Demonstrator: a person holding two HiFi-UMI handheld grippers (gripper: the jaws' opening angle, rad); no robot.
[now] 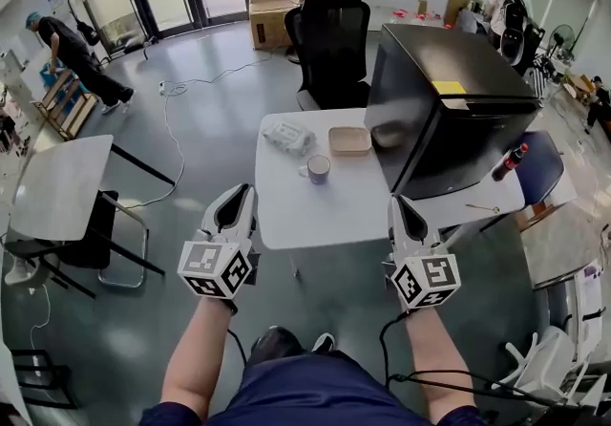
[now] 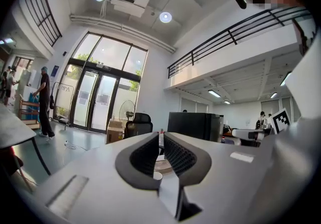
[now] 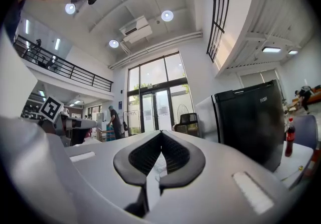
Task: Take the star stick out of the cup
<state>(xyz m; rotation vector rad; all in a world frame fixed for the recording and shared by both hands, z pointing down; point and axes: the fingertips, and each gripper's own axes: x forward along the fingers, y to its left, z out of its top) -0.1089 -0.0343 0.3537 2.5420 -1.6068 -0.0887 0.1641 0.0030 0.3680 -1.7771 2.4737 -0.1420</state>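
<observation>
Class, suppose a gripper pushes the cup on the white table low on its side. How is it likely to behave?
The cup looks squat and stands upright on the flat table, so it would probably slide rather than tip. It seems to be a rigid mug with a side handle, so it is likely stiff, fairly heavy for its size, and breakable if dropped.
</observation>
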